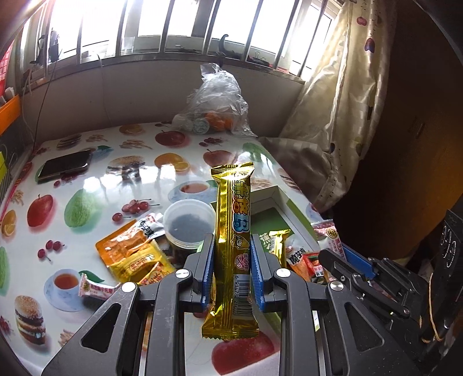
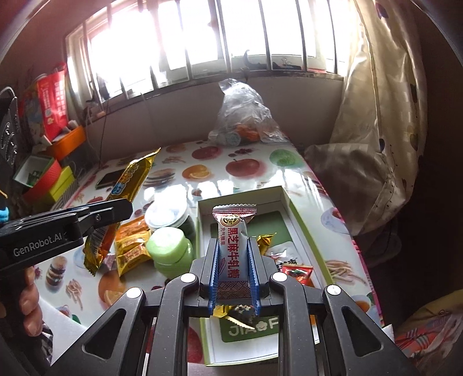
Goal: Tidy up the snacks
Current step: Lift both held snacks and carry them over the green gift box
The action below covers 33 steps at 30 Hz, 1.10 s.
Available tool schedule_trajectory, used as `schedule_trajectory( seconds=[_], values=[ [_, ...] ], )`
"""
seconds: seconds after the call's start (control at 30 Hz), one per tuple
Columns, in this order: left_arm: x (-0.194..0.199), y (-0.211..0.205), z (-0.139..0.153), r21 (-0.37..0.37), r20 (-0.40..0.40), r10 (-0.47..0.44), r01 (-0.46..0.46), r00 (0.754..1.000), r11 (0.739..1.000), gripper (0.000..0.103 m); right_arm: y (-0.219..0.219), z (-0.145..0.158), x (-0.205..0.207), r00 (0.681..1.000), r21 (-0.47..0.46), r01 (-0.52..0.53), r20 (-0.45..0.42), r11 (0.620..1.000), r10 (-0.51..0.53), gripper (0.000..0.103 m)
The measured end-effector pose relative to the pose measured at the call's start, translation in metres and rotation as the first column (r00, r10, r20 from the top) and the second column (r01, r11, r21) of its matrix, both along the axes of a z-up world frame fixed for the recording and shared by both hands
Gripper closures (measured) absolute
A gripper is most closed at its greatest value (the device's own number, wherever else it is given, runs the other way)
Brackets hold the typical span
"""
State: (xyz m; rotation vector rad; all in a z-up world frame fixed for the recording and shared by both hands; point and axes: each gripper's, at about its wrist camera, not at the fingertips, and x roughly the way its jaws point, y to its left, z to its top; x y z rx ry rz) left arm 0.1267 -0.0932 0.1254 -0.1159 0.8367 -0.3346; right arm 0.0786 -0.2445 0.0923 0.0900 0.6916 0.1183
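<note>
The left hand-held gripper [image 1: 231,269] is clamped on a long gold snack bar [image 1: 231,254], its blue-padded fingers pressing both long sides so the wrapper stands upright above the bench [image 1: 95,185], barcode end down. The right hand-held gripper [image 2: 233,272] is clamped on a white nougat candy [image 2: 233,248] printed with red characters, held upright over the open white-and-green box [image 2: 289,202] that sits along the bench's right edge.

Inside the box lie a small gold-wrapped sweet [image 2: 264,240], a red packet [image 2: 298,273] and, under the right hand-held gripper, another gold-and-dark wrapper [image 2: 234,313].

Just left of the box stand 2 containers: a pale green lidded jar [image 2: 169,251] and, behind it, a clear-lidded tub [image 2: 167,214]. Orange and yellow snack packets [image 1: 133,254] lie in a loose heap beside them toward the bench's near left, with a pink-and-white candy [image 1: 98,289] nearer the front edge.

A dark phone [image 1: 65,165] rests near the far left corner of the fruit-patterned bench. A clear plastic bag holding oranges [image 1: 217,107] sits at the far edge, under the barred window [image 1: 173,26]. A patterned curtain [image 1: 341,95] hangs at the right, its folds touching the bench's far right corner.
</note>
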Motion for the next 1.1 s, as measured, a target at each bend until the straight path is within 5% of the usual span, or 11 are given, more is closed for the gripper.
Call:
schedule_trajectory(
  seconds=[1.1],
  values=[
    [0.042,-0.078,-0.066,0.057,-0.179,-0.101,0.112,0.979,0.992,0.079,-0.041,-0.066,0.046,0.985,-0.049,0.061,-0.158,0.997,-0.068,0.085]
  ],
)
